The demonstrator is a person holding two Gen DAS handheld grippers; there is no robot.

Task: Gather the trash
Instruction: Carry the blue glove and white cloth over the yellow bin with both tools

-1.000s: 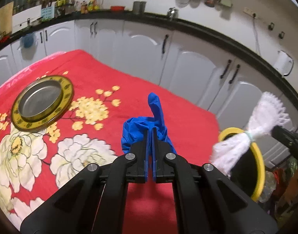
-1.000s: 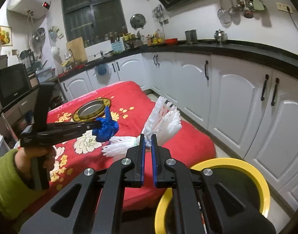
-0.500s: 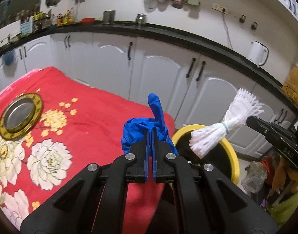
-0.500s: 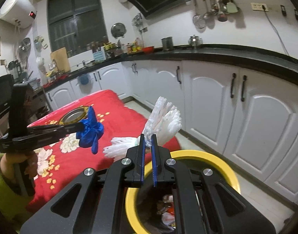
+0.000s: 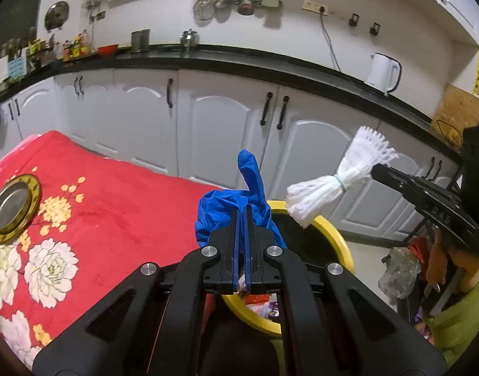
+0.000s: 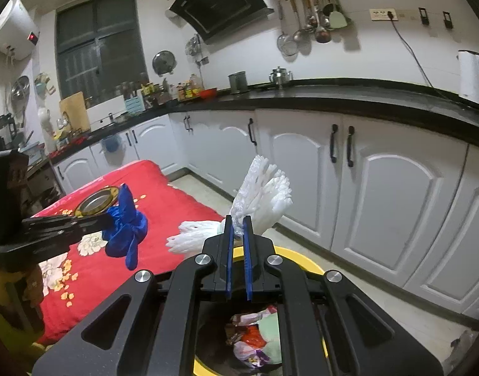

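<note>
A yellow-rimmed bin (image 6: pixel 305 261) stands on the floor by the red flowered cloth (image 5: pixel 120 206); inside lie crumpled wrappers (image 6: pixel 255 344), red, white and pale green, their kinds too jumbled to name. Much of the bin's mouth is hidden behind the grippers' black frames. The left gripper (image 5: pixel 243 216) has its jaws closed tight on a blue glove (image 5: pixel 252 185), held up over the near rim of the bin. The right gripper (image 6: pixel 238 225) has its jaws pinched on a white foam net (image 6: pixel 264 197), bunched with a band, also above the bin. On the cloth sits a gold-rimmed metal dish (image 5: pixel 12 206), cut off at the picture's edge in the left view.
</note>
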